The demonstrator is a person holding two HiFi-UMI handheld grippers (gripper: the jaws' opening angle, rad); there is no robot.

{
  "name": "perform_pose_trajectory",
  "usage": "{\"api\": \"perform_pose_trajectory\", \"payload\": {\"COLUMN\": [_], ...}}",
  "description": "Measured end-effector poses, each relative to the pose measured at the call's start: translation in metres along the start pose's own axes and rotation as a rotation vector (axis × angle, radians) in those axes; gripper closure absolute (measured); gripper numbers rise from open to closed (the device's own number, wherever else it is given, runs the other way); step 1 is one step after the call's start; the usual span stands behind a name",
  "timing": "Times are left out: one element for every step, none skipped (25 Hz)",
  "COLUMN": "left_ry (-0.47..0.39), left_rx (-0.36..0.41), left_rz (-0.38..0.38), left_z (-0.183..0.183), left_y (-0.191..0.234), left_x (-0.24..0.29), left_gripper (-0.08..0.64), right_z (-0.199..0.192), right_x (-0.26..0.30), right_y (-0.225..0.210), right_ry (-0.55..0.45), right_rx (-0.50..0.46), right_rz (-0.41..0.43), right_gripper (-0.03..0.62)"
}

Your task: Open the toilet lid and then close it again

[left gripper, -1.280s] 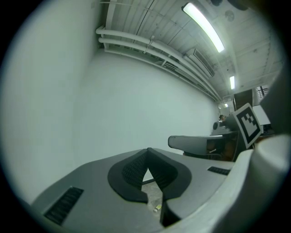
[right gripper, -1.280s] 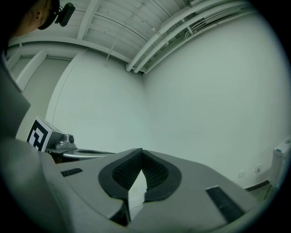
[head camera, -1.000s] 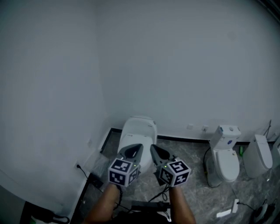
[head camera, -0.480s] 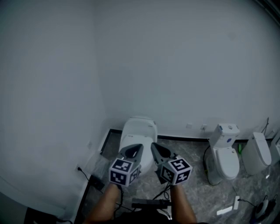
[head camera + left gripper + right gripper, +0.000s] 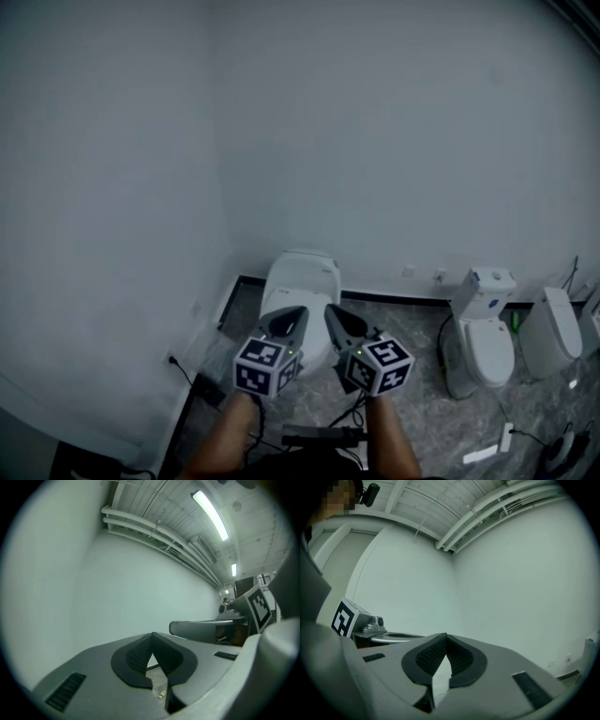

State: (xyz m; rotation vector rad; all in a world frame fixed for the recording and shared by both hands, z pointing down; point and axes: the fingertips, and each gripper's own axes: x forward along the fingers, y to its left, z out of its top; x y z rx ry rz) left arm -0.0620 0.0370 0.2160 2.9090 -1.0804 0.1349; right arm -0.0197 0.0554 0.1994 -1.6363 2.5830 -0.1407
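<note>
The left gripper (image 5: 292, 319) and right gripper (image 5: 336, 321) are hovering side by side, both with jaws pressed together and holding nothing. Beyond them, the white ceramic toilet (image 5: 311, 262), its lid (image 5: 294, 292) down, is standing at the grey marbled floor's (image 5: 412, 330) far left corner.

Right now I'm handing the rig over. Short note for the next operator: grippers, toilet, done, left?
Left gripper: shut, nothing between the jaws, held out in front of the toilet.
Right gripper: shut, empty, close beside the left one.
Toilet: in the corner by the wall, just beyond both grippers. Its lid lies down. No contact with it shows.
Done: cannot tell. A lowered lid fits both untouched and already closed again.
Left: if it has not been opened, lift the lid, then lower it.
Note: the two other toilets to the right are farther off and likely not the target.
</note>
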Motion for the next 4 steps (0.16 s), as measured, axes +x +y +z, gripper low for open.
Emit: {"api": "perform_pose_trajectory", "payload": {"left_ry": [-0.002,-0.004,-0.005,-0.006], "left_rx": [-0.005,-0.009,-0.012,-0.015], "left_rz": [0.0,-0.001,0.0,0.0], "left_z": [-0.0002,-0.0007,-0.0012,-0.0018], "left_y": [0.0017,0.0036,0.0054,0.0072], "left_x": [-0.0005,-0.001,-0.0016,-0.0021], "left_gripper": [0.554,0.554,0.554,0.554], "right_z": [-0.0009,-0.0018,-0.0025,-0.0031], "right_x": [0.0011,0.0024,0.0037,0.0049], "right_y": [0.0007,0.0016,0.0026,0.0036], "right_ry": [0.001,0.002,0.003,0.003], "right_rx": [0.003,0.006,0.007,0.007], "right_rz": [0.001,0.001,0.002,0.002], "right_gripper": [0.583,0.583,0.583,0.583]}}
